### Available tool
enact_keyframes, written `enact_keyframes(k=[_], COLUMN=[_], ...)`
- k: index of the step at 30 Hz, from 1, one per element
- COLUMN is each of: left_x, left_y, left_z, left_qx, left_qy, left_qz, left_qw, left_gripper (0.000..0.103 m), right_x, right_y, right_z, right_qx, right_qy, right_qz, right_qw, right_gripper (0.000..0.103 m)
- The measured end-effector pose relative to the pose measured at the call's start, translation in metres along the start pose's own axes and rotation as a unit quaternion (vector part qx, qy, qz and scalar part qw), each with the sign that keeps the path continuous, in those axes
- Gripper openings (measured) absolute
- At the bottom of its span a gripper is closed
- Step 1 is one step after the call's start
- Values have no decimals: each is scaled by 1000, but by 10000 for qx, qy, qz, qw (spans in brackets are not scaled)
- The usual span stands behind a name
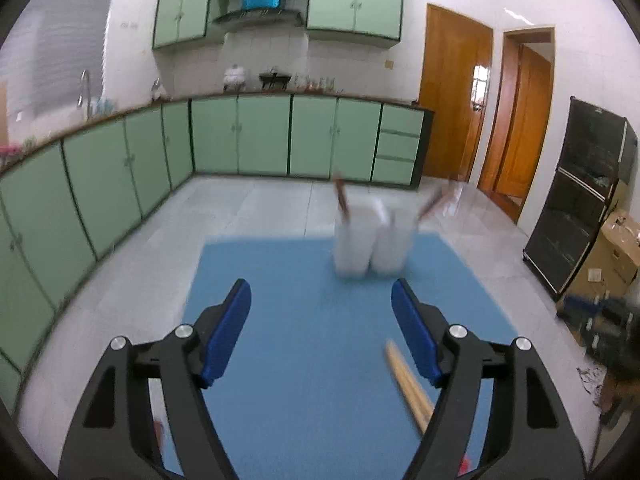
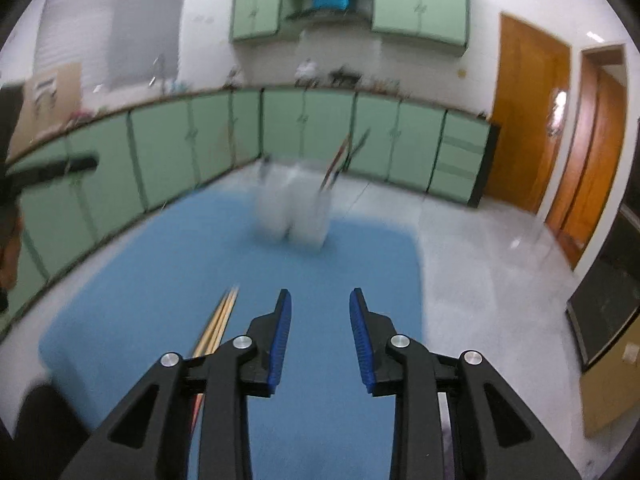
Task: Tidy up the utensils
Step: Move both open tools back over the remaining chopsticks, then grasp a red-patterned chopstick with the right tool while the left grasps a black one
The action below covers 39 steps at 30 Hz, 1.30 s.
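Observation:
A blurred white two-compartment utensil holder (image 1: 370, 240) stands at the far edge of a blue mat (image 1: 304, 320), with chopsticks sticking out of it. It also shows in the right wrist view (image 2: 294, 210). Wooden chopsticks (image 1: 408, 384) lie on the mat beside my left gripper's right finger; in the right wrist view they (image 2: 218, 324) lie left of my right gripper. My left gripper (image 1: 321, 292) is open and empty above the mat. My right gripper (image 2: 320, 300) is open and empty above the mat.
The mat lies on a pale tiled floor. Green cabinets (image 1: 240, 136) line the far wall and left side. Wooden doors (image 1: 456, 92) are at the right. A black rack (image 1: 580, 200) and cardboard boxes (image 1: 612, 256) stand at the far right.

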<state>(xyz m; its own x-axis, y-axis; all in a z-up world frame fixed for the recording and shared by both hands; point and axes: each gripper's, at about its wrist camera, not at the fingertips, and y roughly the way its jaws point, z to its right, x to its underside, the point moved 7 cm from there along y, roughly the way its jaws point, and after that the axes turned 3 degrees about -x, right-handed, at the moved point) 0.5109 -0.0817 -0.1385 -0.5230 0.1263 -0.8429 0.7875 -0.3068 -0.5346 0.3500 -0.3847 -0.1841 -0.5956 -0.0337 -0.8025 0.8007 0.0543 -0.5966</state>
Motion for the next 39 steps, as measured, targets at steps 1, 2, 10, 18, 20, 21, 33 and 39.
enact_keyframes(k=[1,2,10,18,20,21,33,39], left_x=[21,41,158,192,200,203,231,232], left_y=[-3,-7,-23,-25,-24,-23,6,21], left_z=[-3,-7,-4,6,11,15,90,108], left_qx=[-25,-93,-231,-149,-60,-18,424,252], left_qy=[-50,-80,19,151,198,216,720,880], left_qz=[-66,-104,-680,-904,-975,-1006,-1322,-1355], left_qw=[10000,9999,9974,9957,9950,9947,9877,9865], left_gripper=[71,71,72,74,74,74,74,75], right_x=[21,47,141,125,124,123,129,129], right_y=[0,0,24,44,46,48,38,37], right_z=[-8,-21,-96,-111,-109,-108,-61,-49], right_qx=[-67,-119,-362,-464,-503,-550,-258,-274], right_qy=[-21,-88,-885,-867,-746,-667,76,192], right_qz=[-114,-215,-680,-576,-557,-557,-599,-610], right_qw=[9999,9997,9931,9935,9944,9947,9978,9976], right_gripper=[30,30,29,26,23,21,6,6])
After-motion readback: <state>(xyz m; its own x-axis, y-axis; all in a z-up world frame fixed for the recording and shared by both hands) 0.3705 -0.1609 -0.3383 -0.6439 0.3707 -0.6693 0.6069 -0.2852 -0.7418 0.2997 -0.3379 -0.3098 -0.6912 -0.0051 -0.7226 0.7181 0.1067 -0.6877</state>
